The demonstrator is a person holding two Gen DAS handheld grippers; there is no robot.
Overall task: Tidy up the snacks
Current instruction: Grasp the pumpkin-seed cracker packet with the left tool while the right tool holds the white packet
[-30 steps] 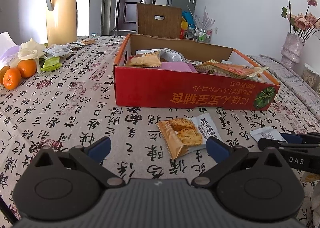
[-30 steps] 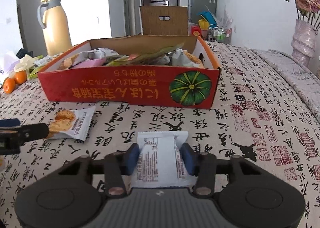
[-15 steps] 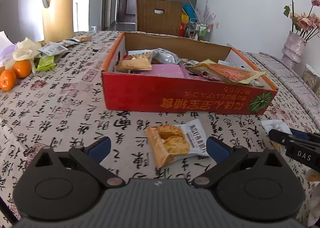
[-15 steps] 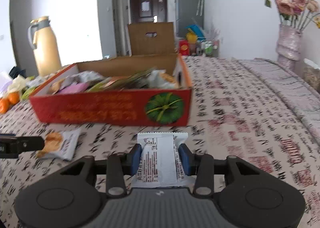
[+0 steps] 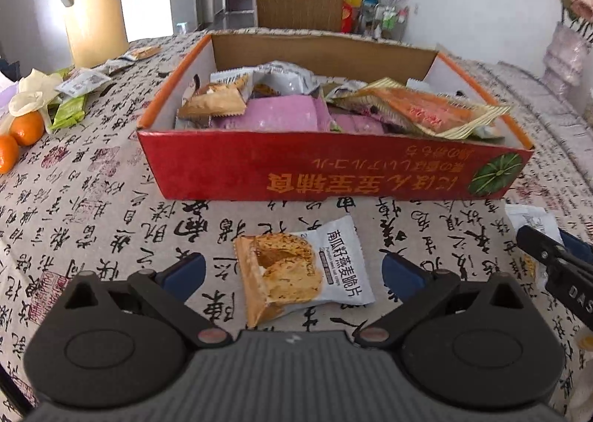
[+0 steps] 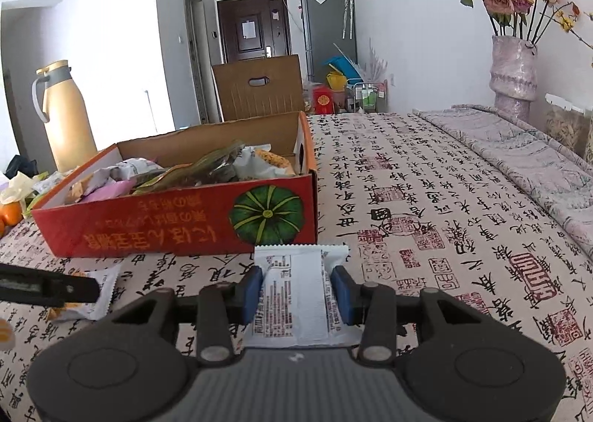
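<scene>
The red snack box [image 5: 333, 177] is stiff cardboard, loosely filled with wrappers; it stands on the table just beyond both packets. The oat crisp packet [image 5: 302, 270] is light, crinkly film over brittle contents; grip it across its flat faces, lightly. It lies on the cloth between the wide-open fingers of the left gripper [image 5: 292, 270], printed face up. The right gripper [image 6: 298, 290] is closed on 1 white packet [image 6: 296, 296], light and pliable, held by its side edges, label upward

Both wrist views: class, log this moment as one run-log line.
left gripper: open, around biscuit packet on table | right gripper: shut on white packet | red box: holds snacks
</scene>
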